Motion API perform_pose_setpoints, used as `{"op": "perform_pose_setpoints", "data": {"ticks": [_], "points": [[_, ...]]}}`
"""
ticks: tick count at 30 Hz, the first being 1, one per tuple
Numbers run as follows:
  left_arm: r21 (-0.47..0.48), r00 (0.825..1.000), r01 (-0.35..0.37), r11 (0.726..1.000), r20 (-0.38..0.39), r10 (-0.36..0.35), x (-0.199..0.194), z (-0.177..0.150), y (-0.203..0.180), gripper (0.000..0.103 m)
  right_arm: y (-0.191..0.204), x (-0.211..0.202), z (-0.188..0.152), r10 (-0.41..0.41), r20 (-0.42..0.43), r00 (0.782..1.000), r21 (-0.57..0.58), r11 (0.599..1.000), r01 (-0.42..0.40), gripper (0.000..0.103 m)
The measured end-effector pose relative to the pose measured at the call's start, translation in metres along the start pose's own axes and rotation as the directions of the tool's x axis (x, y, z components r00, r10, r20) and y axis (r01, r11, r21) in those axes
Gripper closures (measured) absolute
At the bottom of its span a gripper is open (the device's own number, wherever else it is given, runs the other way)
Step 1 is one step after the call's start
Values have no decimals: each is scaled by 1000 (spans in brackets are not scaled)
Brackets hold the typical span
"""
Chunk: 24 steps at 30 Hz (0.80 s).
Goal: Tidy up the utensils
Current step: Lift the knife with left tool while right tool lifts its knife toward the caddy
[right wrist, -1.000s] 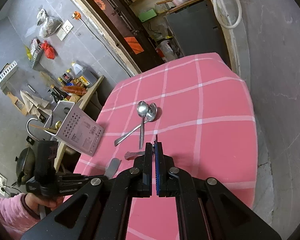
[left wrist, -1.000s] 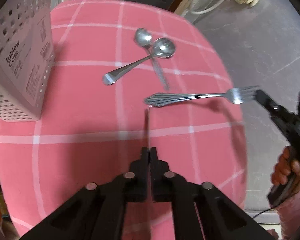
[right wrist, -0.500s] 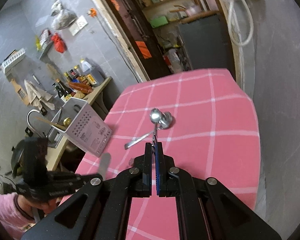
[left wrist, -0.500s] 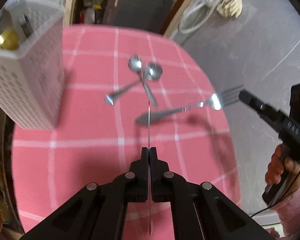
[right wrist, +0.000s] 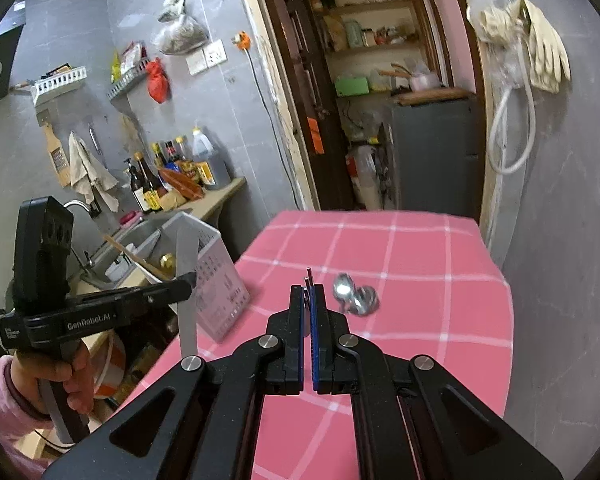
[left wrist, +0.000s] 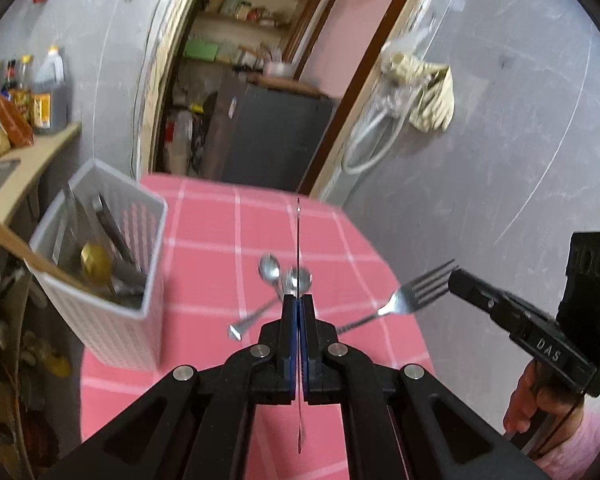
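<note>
My left gripper (left wrist: 299, 300) is shut on a table knife (left wrist: 298, 236), seen edge-on as a thin line. In the right wrist view the same knife (right wrist: 187, 312) stands upright in that gripper (right wrist: 190, 278), beside the white perforated utensil caddy (right wrist: 220, 292). My right gripper (right wrist: 309, 290) is shut on a fork (left wrist: 414, 294), pinched at its tines, with the handle slanting down toward the table; this gripper (left wrist: 454, 280) hangs over the table's right side. Two spoons (left wrist: 286, 276) lie crossed on the pink checked table (left wrist: 204, 248). The caddy (left wrist: 100, 312) holds several utensils.
A counter with sauce bottles (right wrist: 172, 176) and a sink (right wrist: 128, 244) runs left of the table. Beyond the table's far edge a doorway opens onto a dark cabinet (left wrist: 272, 136). A grey wall (left wrist: 500, 160) stands close on the right. A hand (right wrist: 60, 376) grips each handle.
Both grippers have risen off the table with the knife and the fork and tilted upward. The caddy's open top and the room behind have come into view. The spoons have not moved.
</note>
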State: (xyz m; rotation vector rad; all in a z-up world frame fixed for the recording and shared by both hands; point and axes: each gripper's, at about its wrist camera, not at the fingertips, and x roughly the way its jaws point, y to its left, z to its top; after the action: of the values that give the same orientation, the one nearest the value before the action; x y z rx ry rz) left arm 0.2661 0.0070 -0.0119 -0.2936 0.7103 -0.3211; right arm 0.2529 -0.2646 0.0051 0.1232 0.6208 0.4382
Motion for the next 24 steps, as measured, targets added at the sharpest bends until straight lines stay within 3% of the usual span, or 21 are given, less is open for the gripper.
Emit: {"op": "perform_pose_setpoints", "data": {"ticks": [4, 10, 19, 24], "points": [[3, 998, -14, 1000, 68, 14, -14, 18, 5, 101, 11, -9, 18, 13, 42, 999, -16, 1000, -12, 100], [10, 981, -61, 998, 187, 58, -46, 49, 19, 101, 41, -15, 54, 54, 111, 992, -80, 996, -45, 100], [-69, 929, -135, 988, 339, 151, -72, 80, 61, 101, 96, -1, 107, 117, 193, 974, -194, 978, -79, 100], [-112, 898, -144, 983, 403, 178, -71, 71, 81, 101, 123, 22, 125, 122, 179, 976, -254, 964, -74, 101]]}}
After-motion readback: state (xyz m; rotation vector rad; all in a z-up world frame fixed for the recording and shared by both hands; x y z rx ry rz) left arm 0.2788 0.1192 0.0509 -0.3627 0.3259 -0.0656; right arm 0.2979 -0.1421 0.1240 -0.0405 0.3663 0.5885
